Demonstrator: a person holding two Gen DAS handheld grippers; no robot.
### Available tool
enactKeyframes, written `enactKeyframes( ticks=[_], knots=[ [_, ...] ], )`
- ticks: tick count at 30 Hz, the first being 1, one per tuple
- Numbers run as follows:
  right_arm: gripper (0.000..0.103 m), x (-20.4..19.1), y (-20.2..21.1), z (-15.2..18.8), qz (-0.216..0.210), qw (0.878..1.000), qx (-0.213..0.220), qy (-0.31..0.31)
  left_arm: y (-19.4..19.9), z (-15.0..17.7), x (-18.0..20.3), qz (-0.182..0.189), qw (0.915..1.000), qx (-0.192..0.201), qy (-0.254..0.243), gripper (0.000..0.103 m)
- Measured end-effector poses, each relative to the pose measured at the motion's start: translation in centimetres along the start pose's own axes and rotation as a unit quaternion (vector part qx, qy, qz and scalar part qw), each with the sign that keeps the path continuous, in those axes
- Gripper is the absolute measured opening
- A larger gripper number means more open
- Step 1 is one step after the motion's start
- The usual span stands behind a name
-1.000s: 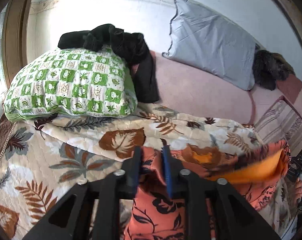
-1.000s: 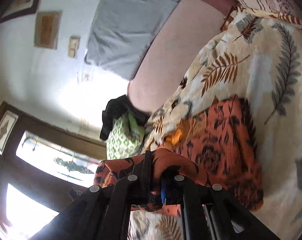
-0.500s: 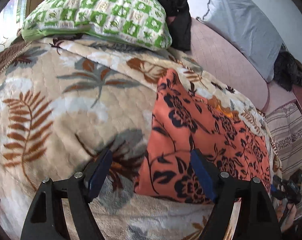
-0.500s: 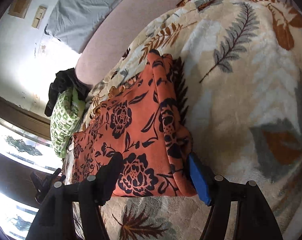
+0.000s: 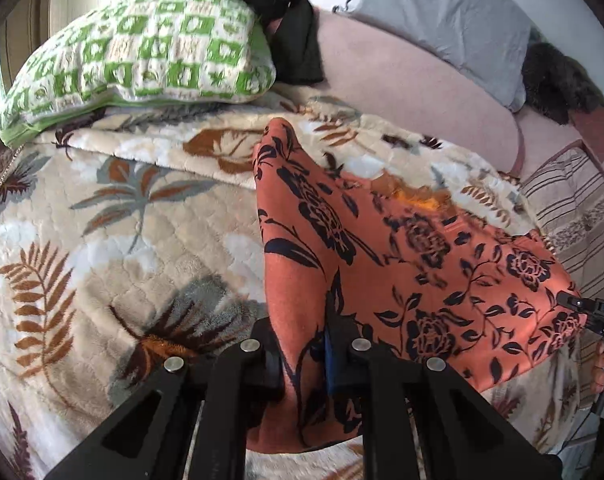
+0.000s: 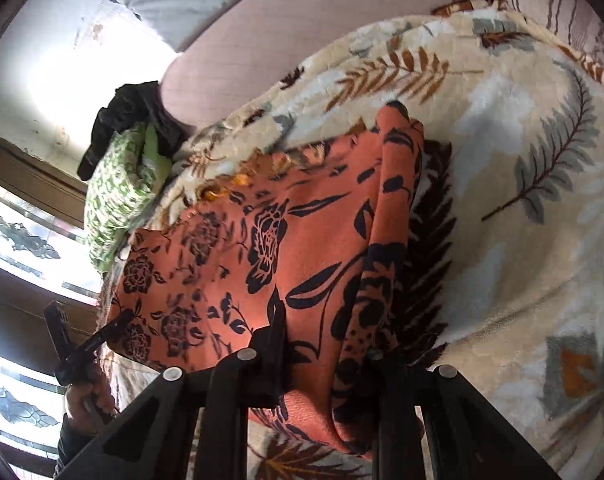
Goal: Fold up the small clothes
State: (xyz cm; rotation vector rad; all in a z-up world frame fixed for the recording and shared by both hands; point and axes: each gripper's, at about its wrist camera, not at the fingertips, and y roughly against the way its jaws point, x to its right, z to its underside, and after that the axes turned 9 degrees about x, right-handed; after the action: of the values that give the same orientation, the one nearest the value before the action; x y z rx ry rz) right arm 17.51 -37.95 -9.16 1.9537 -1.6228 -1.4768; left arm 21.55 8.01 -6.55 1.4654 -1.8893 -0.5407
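An orange garment with a black flower print (image 5: pixel 422 264) lies folded on the leaf-patterned blanket (image 5: pixel 121 240). My left gripper (image 5: pixel 302 332) is at its near left corner. Its jaws are closing, and the cloth is pinched between the pads. In the right wrist view the same garment (image 6: pixel 261 248) has a rolled right edge. My right gripper (image 6: pixel 326 344) is closing on the near right corner there, and the cloth covers one finger. Each gripper also shows at the edge of the other view, held by a hand: the right gripper (image 5: pixel 590 312) and the left gripper (image 6: pixel 81 344).
A green-and-white pillow (image 5: pixel 141 52) with black clothes (image 5: pixel 285 0) on it sits at the back left. A grey pillow (image 5: pixel 442 12) and a dark furry item (image 5: pixel 558 80) lie on the pink sheet (image 5: pixel 402 80). A striped cloth (image 5: pixel 574 200) is at the right.
A second ago both grippers held the garment up. Half a second ago they stood open over the laid-down garment. Now both have moved down and closed on its near corners.
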Motion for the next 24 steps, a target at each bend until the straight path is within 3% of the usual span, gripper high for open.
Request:
enactKeyframes(
  ticks=[4, 6, 8, 9, 11, 12, 14, 16, 18, 20, 24],
  knots=[
    [0.018, -3.2, 6.1, 1.4, -0.018, 0.999, 0.011, 0.039, 8.4, 1.8, 0.4, 0.016, 0.9995, 0.025, 0.004, 0.014],
    [0.018, -3.2, 9.0, 3.5, -0.03, 0.999, 0.004, 0.038, 10.9, 4.6, -0.7, 0.023, 0.9992, 0.012, 0.032, 0.015],
    [0.019, -2.2, 10.5, 6.5, -0.044, 0.998, -0.023, 0.03, 10.6, 8.3, -2.0, 0.02, 0.9985, -0.019, 0.046, 0.019],
    [0.026, -1.1, 10.4, 8.3, -0.036, 0.998, -0.039, 0.025, 9.6, 10.7, -2.9, 0.02, 0.9974, -0.04, 0.056, 0.022],
    [0.054, 1.3, 8.2, 12.3, -0.013, 0.996, -0.084, 0.031, 6.3, 14.9, -5.0, -0.02, 0.9918, -0.111, 0.061, 0.032],
    [0.083, 2.9, 6.7, 14.1, 0.004, 0.994, -0.108, 0.024, 5.6, 16.4, -5.8, -0.034, 0.9886, -0.134, 0.059, 0.037],
    [0.082, 5.4, 5.3, 16.3, 0.043, 0.992, -0.117, 0.004, 6.9, 16.3, -6.5, -0.016, 0.992, -0.095, 0.082, 0.042],
    [0.082, 6.1, 7.2, 15.7, 0.011, 0.998, -0.056, -0.033, 8.3, 14.6, -6.2, -0.029, 0.9958, -0.053, 0.069, 0.052],
    [0.083, 6.2, 9.0, 14.0, -0.005, 0.999, -0.004, -0.045, 9.1, 12.4, -5.6, -0.028, 0.9987, -0.007, 0.041, 0.07],
    [0.083, 6.1, 9.6, 11.7, 0.014, 0.999, 0.034, -0.039, 8.7, 10.5, -5.1, -0.031, 0.9991, 0.021, 0.021, 0.076],
    [0.083, 6.0, 6.6, 8.2, 0.053, 0.998, 0.045, -0.011, 4.6, 7.9, -4.5, -0.021, 0.9997, 0.01, -0.003, 0.076]
  ],
)
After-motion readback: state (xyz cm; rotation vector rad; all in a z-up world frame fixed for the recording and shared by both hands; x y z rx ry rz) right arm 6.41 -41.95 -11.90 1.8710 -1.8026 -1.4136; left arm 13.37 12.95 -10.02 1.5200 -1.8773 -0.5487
